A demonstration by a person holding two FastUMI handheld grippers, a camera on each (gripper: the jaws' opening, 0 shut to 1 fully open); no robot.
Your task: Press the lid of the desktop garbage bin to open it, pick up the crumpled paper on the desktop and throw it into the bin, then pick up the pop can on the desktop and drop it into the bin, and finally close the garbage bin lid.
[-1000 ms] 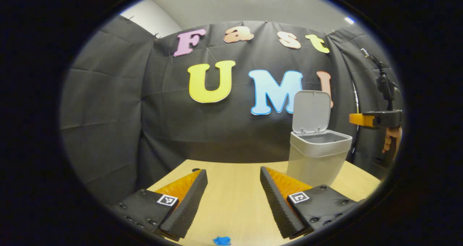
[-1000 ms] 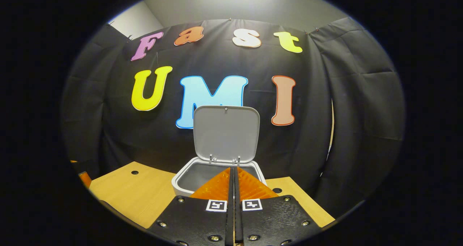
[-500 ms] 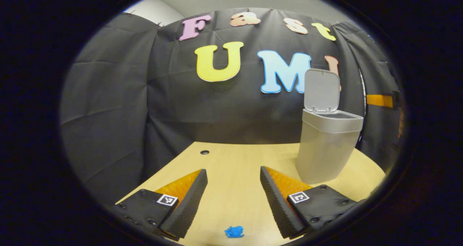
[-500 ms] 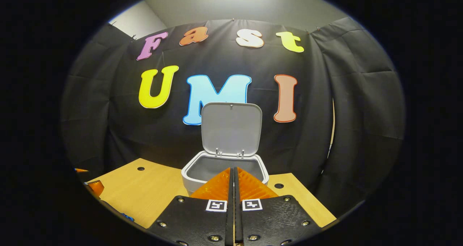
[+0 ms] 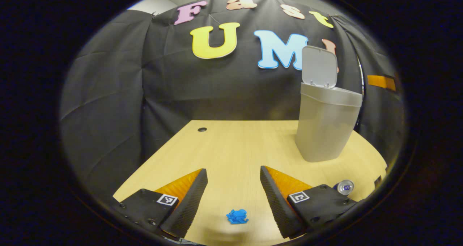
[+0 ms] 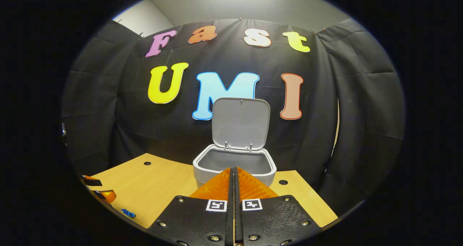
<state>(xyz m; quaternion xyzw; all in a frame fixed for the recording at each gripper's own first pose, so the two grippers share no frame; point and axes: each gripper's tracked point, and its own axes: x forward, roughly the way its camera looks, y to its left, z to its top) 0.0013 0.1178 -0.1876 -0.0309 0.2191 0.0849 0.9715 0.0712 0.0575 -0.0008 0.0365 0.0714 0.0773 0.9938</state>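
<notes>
The bin (image 5: pixel 327 128) stands ahead and to the right of the left gripper (image 5: pixel 233 188), its lid (image 5: pixel 319 67) tipped up and back against the black cloth wall, so the opening step looks done and the mouth is free to take rubbish. The left gripper is spread wide and has hold of nothing. Its 2 fingers (image 5: pixel 190 202) point down toward the wooden table (image 5: pixel 235 144), and the crumpled paper (image 5: pixel 237 216), a small blue wad, lies on the table in the gap between them, close to the near ends and apart from both. That placement suits a straight drop onto the paper followed by a squeeze, which I judge to be the step in hand. The can (image 5: pixel 344 186) lies on its side just past the right-hand finger, near the table's edge, well apart from the paper and not yet handled.

In the right gripper view, the right gripper (image 6: pixel 233 173) has its 2 fingers pressed together with nothing between them, aimed straight at the bin (image 6: pixel 234 166), whose open lid (image 6: pixel 241 123) stands upright beyond it. It seems parked there out of the other's way. Low to its left, the paper (image 6: pixel 128 213) shows on the table, with the other gripper's fingers near it.
</notes>
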